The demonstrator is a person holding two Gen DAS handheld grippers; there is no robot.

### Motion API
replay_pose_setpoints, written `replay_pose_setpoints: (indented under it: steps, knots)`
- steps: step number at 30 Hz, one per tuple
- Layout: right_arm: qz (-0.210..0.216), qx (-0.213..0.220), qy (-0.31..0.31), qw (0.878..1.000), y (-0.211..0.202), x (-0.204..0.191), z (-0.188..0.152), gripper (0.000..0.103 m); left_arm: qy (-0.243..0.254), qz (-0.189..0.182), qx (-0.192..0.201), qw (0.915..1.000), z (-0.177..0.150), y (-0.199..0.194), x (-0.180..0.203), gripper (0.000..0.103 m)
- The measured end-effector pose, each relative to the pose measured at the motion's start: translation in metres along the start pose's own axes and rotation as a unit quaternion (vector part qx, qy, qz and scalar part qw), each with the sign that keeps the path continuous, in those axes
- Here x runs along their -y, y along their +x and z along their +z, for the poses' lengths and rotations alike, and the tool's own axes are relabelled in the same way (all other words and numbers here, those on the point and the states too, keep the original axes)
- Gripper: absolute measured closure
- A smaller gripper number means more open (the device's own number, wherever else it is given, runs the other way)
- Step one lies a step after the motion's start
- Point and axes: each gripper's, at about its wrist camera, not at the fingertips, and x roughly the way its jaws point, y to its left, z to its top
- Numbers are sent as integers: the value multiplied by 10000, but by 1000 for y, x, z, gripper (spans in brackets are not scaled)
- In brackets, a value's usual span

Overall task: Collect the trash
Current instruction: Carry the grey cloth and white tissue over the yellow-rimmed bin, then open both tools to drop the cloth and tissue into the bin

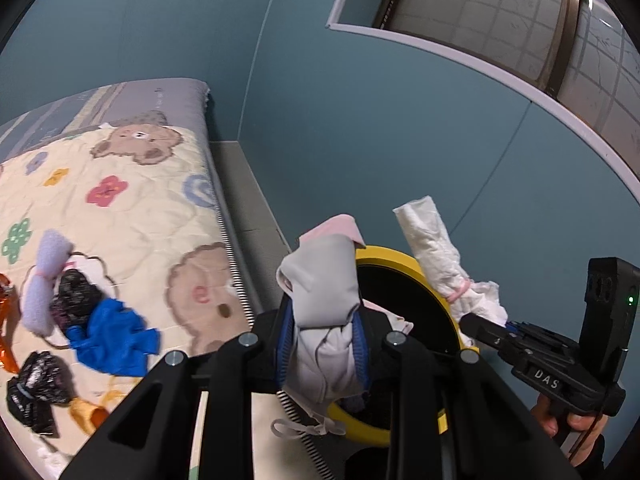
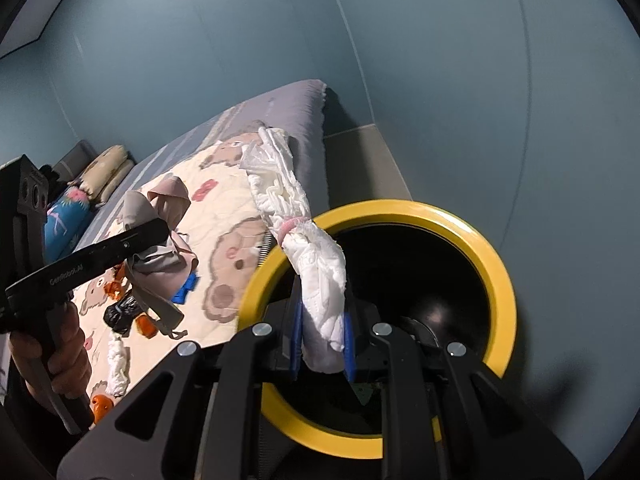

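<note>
My left gripper [image 1: 323, 354] is shut on a crumpled grey and pink face mask [image 1: 326, 280], held over the near rim of the yellow-rimmed bin [image 1: 404, 258]. That mask [image 2: 160, 240] hangs from the left gripper at the left of the right wrist view. A rolled white tissue wad [image 2: 316, 280] tied with a pink band is clamped in my right gripper [image 2: 322, 346] above the yellow rim of the bin [image 2: 496, 272], whose inside is black. The same wad [image 1: 436, 252] sticks up at the bin's right in the left wrist view.
A bed with a bear-print quilt [image 1: 120, 220] lies left of the bin. On it are a blue glove [image 1: 112, 336], black bag scraps [image 1: 74, 292], a lilac tissue roll [image 1: 44, 280] and orange wrappers [image 2: 142, 324]. A teal wall [image 1: 360, 120] stands behind. A hand [image 1: 572, 424] grips the right tool.
</note>
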Motion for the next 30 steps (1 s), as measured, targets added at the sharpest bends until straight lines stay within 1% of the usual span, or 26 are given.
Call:
replay_pose_setpoints:
  steps: [8, 11, 15, 17, 19, 20, 21, 23, 24, 25, 26, 27, 28, 30]
  knots:
    - [-153, -98, 311, 9994, 18, 23, -2, 87, -6, -122, -233, 9997, -5, 40, 18, 79]
    - [-224, -120, 431, 9988, 23, 31, -4, 86, -32, -183, -298, 9994, -7, 49, 20, 79]
    - [-293, -121, 514, 9982, 26, 39, -6, 84, -20, -238, -338, 9991, -8, 58, 22, 77]
    - [-410, -90, 494, 9979, 26, 39, -6, 79, -19, -160, -365, 9992, -9, 60, 23, 75]
    - [-558, -35, 460, 9974, 24, 41, -6, 74, -100, -201, -384, 9990, -9, 61, 21, 70]
    - [-585, -8, 476, 9972, 22, 41, -5, 71, -139, -197, -371, 9990, -9, 60, 21, 63]
    - [-604, 9, 502, 9969, 21, 43, -5, 66, -169, -185, -335, 9991, -8, 59, 21, 56]
    - [-693, 43, 518, 9962, 18, 45, -5, 63, -167, -130, -238, 9995, -7, 53, 21, 51]
    - [-709, 55, 530, 9961, 17, 46, -5, 61, -153, -122, -217, 9996, -6, 51, 21, 46]
    - [-716, 70, 565, 9958, 15, 47, -5, 55, -145, -122, -195, 9996, -6, 49, 21, 42]
    - [-716, 92, 612, 9955, 14, 48, -5, 52, -139, -114, -166, 9997, -5, 47, 21, 35]
    - [-711, 104, 634, 9954, 14, 49, -4, 48, -130, -79, -103, 9998, -5, 44, 21, 29]
    - [-711, 120, 653, 9953, 13, 49, -5, 44, -99, -30, -48, 9999, -6, 40, 21, 27]
    - [-626, 173, 677, 9956, 11, 46, -6, 38, -15, 114, 67, 9999, -7, 33, 20, 17]
